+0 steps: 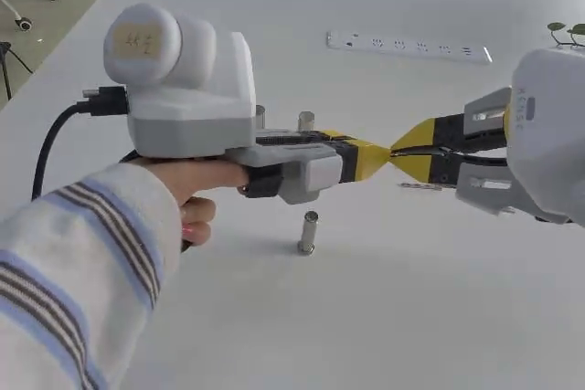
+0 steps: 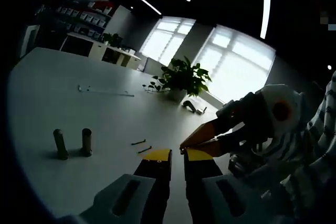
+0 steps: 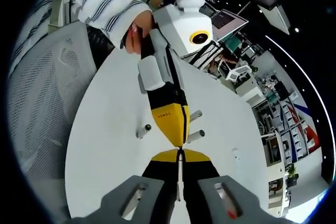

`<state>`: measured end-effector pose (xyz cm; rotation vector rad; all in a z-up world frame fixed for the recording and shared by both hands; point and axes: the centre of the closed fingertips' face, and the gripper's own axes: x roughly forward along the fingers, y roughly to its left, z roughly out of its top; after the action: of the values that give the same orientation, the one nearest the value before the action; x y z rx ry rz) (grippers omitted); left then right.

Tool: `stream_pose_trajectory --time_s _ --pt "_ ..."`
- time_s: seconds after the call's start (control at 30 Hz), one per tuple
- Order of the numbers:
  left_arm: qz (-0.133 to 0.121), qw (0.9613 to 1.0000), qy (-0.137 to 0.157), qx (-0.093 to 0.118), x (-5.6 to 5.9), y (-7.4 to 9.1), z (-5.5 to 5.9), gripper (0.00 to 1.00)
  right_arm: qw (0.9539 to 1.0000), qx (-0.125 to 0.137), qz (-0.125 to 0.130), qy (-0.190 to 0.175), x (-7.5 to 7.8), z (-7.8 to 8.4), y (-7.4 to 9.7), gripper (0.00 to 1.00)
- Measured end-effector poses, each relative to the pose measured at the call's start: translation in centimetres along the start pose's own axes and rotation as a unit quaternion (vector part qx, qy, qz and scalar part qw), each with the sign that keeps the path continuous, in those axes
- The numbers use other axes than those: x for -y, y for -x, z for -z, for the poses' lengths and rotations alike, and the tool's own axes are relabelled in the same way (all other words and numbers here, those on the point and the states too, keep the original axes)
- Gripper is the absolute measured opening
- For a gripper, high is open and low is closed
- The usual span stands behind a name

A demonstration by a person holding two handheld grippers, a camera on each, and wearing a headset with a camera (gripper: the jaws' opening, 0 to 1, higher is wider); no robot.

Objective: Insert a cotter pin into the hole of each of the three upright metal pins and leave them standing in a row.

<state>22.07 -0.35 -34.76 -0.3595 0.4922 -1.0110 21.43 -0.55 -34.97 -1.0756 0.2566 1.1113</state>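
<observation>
My right gripper point(image 3: 180, 154) is shut on a thin cotter pin point(image 3: 179, 177) that lies along its jaws. My left gripper point(image 1: 388, 153) comes from the left with its yellow jaws together, and its tip meets the right gripper's tip point(image 1: 396, 154) above the table. Whether the left jaws also pinch the pin is hidden. One metal pin point(image 1: 309, 232) stands upright in front of the grippers, and a second metal pin point(image 1: 305, 121) stands behind them. In the left gripper view two upright pins point(image 2: 60, 144) point(image 2: 86, 141) stand at the left, and two loose cotter pins point(image 2: 142, 146) lie near the left gripper point(image 2: 177, 154).
A white power strip point(image 1: 409, 46) lies at the back of the white table point(image 1: 384, 317). Another cotter pin point(image 1: 420, 186) lies on the table under the right gripper. A potted plant point(image 2: 181, 77) stands at the table's far end. A striped sleeve point(image 1: 73, 271) fills the lower left.
</observation>
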Motion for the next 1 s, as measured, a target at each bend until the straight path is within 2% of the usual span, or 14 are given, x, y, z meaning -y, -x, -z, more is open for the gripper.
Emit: stream_pose_trajectory --time_s 0.3,0.47,0.73,0.83,0.9,1.0 --pt "0.007 0.9999 0.010 -0.005 0.2 0.1 0.2 0.05 0.9997 -0.008 0.001 0.023 -0.3 -0.2 0.0 0.00" --pt "0.017 0.9996 0.022 -0.011 0.4 0.1 0.5 0.00 0.9997 -0.008 0.000 0.023 -0.5 -0.2 0.0 0.00" --pt "0.027 0.9991 0.025 -0.021 0.8 0.3 0.6 0.00 0.9998 -0.006 -0.002 0.021 -0.8 -0.4 0.2 0.00" --pt "0.023 0.9987 0.039 -0.022 0.8 0.4 0.5 0.00 0.9998 -0.005 0.002 0.020 -0.7 -0.5 0.3 0.00" --pt "0.017 0.9994 0.017 -0.023 1.0 0.3 0.6 0.00 0.9998 -0.007 0.004 0.020 -0.7 -0.4 0.3 0.00" --pt "0.018 0.9992 0.015 -0.032 1.3 0.3 0.9 0.00 0.9999 -0.005 0.000 0.012 -1.0 -0.3 0.4 0.00"
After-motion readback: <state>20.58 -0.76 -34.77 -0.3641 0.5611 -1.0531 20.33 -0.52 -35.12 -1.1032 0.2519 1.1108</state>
